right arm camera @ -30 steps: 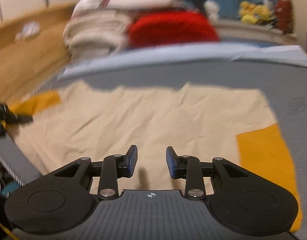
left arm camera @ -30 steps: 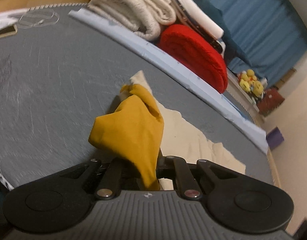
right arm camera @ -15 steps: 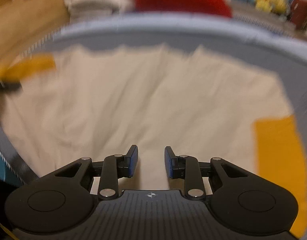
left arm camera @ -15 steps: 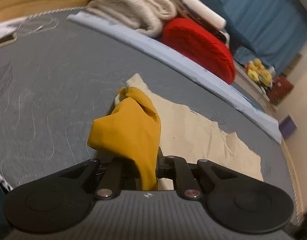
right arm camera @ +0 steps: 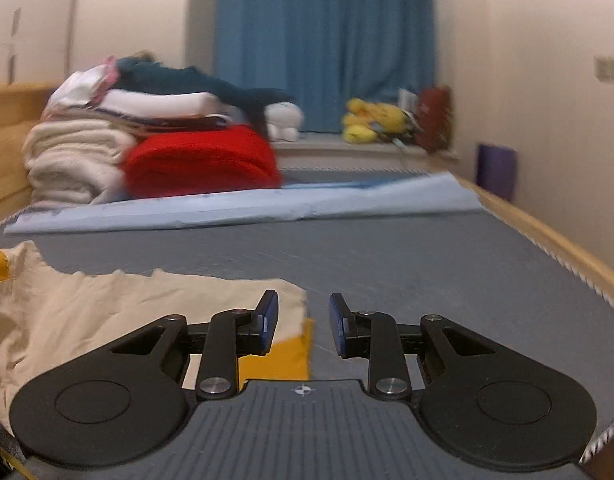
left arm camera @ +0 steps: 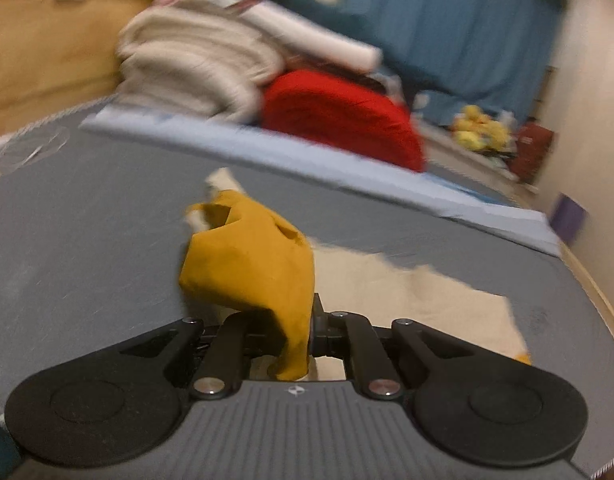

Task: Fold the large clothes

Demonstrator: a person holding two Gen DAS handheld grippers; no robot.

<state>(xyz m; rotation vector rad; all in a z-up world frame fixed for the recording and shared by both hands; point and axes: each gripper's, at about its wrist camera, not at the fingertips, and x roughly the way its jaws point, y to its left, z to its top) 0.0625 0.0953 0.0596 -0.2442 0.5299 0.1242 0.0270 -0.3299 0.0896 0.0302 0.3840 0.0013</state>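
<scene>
A large cream shirt (right arm camera: 119, 312) with mustard-yellow sleeves lies spread on a grey bed surface (right arm camera: 407, 264). My left gripper (left arm camera: 295, 332) is shut on one yellow sleeve (left arm camera: 251, 260), which bunches up above the jaws, with the cream body (left arm camera: 407, 300) trailing to the right. My right gripper (right arm camera: 303, 324) is open and empty, low over the shirt's right edge, with the other yellow sleeve (right arm camera: 283, 354) under its left finger.
A light blue sheet (right arm camera: 243, 204) lies across the back of the bed. Behind it stand folded cream blankets (right arm camera: 71, 164), a red blanket (right arm camera: 203, 160) and stacked clothes. A wooden bed rail (right arm camera: 547, 240) runs on the right. Blue curtain (right arm camera: 323, 40) behind.
My right gripper swept rightward from over the shirt's middle to its right edge and tilted up. My left gripper kept its hold on the yellow sleeve and turned slightly.
</scene>
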